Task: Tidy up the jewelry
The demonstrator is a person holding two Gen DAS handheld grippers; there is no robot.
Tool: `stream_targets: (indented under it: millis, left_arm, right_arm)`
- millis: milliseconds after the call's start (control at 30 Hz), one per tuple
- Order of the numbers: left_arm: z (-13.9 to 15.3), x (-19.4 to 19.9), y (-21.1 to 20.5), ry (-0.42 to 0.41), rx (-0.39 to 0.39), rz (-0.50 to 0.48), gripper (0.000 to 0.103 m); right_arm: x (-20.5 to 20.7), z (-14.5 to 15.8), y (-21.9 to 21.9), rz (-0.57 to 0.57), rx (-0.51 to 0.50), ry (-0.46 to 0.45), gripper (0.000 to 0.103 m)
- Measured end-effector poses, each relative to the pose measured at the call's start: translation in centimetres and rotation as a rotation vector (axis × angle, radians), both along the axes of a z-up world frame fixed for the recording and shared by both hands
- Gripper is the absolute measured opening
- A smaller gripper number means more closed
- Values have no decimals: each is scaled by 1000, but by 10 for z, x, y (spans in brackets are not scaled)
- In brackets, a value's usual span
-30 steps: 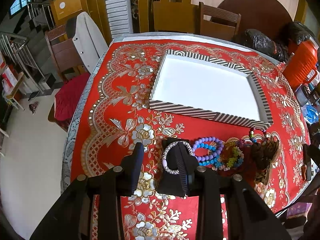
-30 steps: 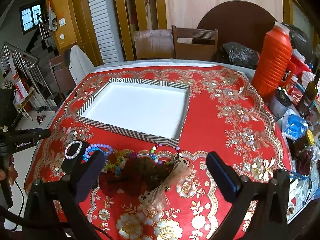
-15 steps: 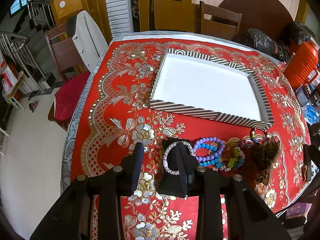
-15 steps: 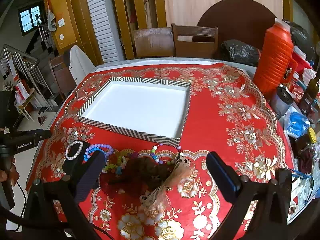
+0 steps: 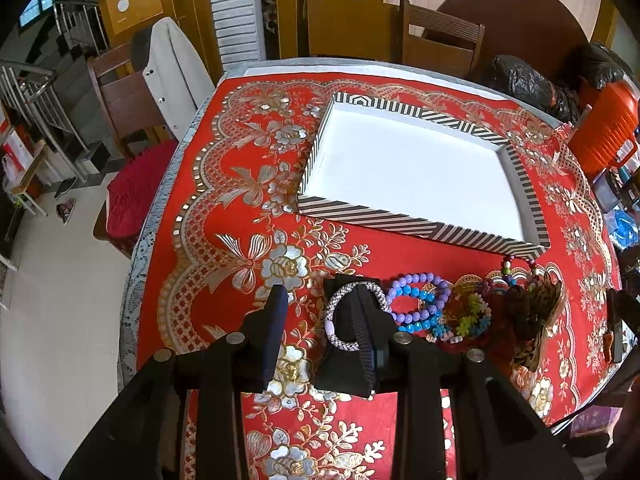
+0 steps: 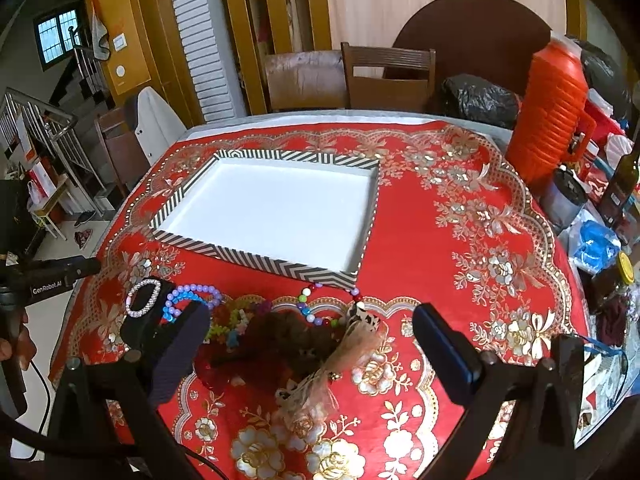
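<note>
In the left wrist view, the left tongs [image 5: 320, 336] stand part-way open over the counter's near edge. Their right-hand finger [image 5: 366, 340] passes through, or across, the silver bracelet [image 5: 334, 322], which lies on a small black stand [image 5: 348, 280]. The other finger hangs over bare cloth to the left, so nothing is pinched. Whether the finger touches the bracelet I cannot tell. The bracelet is the left end of a row of jewelry along the near edge: just right of it the purple and blue beads [image 5: 416, 304], then a yellow-green piece [image 5: 472, 316] and a dark tangle [image 5: 528, 312]. The striped tray [image 5: 420, 228] lies straight ahead, toward the far edge, and holds nothing. In the right wrist view, the right tongs [image 6: 316, 344] are spread wide and hold nothing; they straddle the dark tangle [image 6: 288, 336] and a gauzy ribbon [image 6: 352, 344]. The silver bracelet [image 6: 140, 300] is far off to their left, beside the left tool's body [image 6: 52, 276]. So the left hand is much the nearer to the bracelet, and I judge its carry runs forward and a little right to the tray [image 6: 276, 264].
</note>
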State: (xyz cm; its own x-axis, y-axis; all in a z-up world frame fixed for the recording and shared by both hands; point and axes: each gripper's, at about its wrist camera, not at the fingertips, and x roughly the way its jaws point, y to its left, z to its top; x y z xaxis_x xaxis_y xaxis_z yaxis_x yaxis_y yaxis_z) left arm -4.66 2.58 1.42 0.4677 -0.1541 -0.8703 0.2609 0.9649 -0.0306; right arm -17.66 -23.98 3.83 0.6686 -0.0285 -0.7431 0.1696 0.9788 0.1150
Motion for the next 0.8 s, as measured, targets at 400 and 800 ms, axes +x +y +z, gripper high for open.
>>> stream_targets:
  millis: [400,800]
  left_arm:
    - [-7,12,19,64,-70,40,19]
    - [-44,20,18,251,-201,-24,19]
  right_arm:
    - [-1,-14,-9,8,15,43,103]
    - [-4,-40,-12,74,87,103,93]
